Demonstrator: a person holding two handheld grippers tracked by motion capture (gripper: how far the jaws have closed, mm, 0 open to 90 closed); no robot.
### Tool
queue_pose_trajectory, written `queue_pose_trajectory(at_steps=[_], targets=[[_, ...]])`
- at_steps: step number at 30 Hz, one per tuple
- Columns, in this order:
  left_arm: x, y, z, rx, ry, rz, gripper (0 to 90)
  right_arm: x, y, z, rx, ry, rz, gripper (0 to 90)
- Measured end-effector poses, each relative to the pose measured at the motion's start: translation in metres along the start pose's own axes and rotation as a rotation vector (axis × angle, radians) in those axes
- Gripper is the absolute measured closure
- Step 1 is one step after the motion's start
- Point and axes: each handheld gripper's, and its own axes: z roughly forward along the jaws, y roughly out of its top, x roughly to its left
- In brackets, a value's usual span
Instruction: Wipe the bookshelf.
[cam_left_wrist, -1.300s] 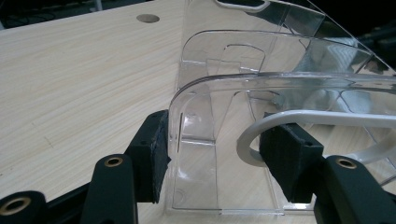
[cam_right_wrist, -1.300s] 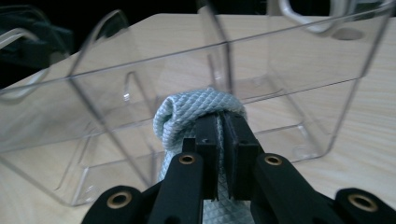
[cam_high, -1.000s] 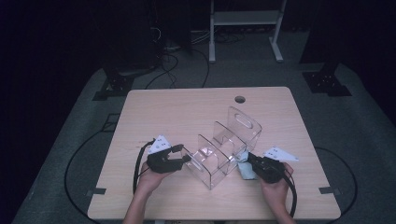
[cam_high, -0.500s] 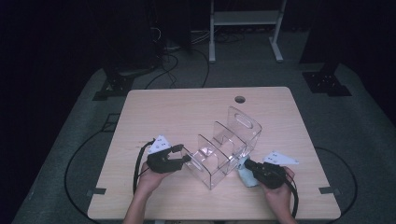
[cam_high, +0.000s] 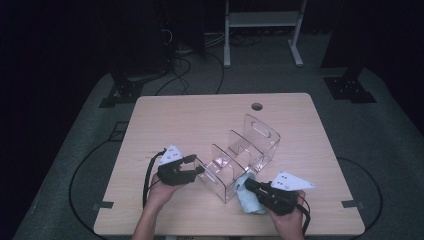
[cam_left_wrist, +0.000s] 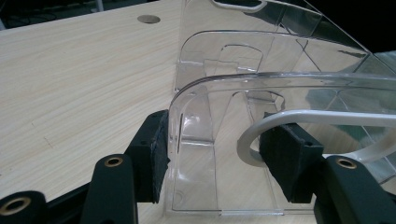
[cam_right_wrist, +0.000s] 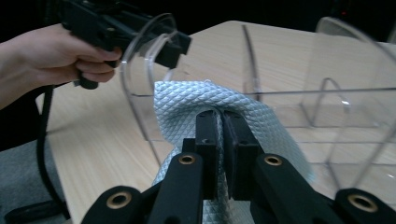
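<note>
A clear acrylic divider rack stands mid-table with several upright panels. My left gripper holds its near-left end panel; the pads press on that panel from both sides. Just right of the rack's near corner, my right gripper is shut on a pale blue quilted cloth. In the right gripper view the jaws pinch a fold of the cloth in front of the rack, with the left gripper and its hand beyond.
The wooden table has a round cable hole near its far edge. Black cables trail from both grippers toward the near edge. Dark floor, cables and a white stand lie beyond the table.
My right gripper has drawn back toward the table's near edge, carrying the cloth with it. The left gripper and the rack have stayed put.
</note>
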Motion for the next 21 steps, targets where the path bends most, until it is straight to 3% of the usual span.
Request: queue_pose_trajectory(at_steps=[4, 11, 21], targets=[[0.000, 0.000, 0.000, 0.001, -0.002, 0.003, 43.3, 0.003, -0.001, 0.007, 0.018, 0.012, -0.009, 84.6], [-0.001, 0.000, 0.001, 0.000, -0.032, 0.021, 41.3, -0.006, 0.001, 0.010, 0.014, -0.022, 0.003, 84.5], [-0.003, 0.000, 0.001, 0.011, -0.071, 0.054, 42.9, -0.018, 0.002, 0.006, 0.016, -0.028, 0.030, 84.6]])
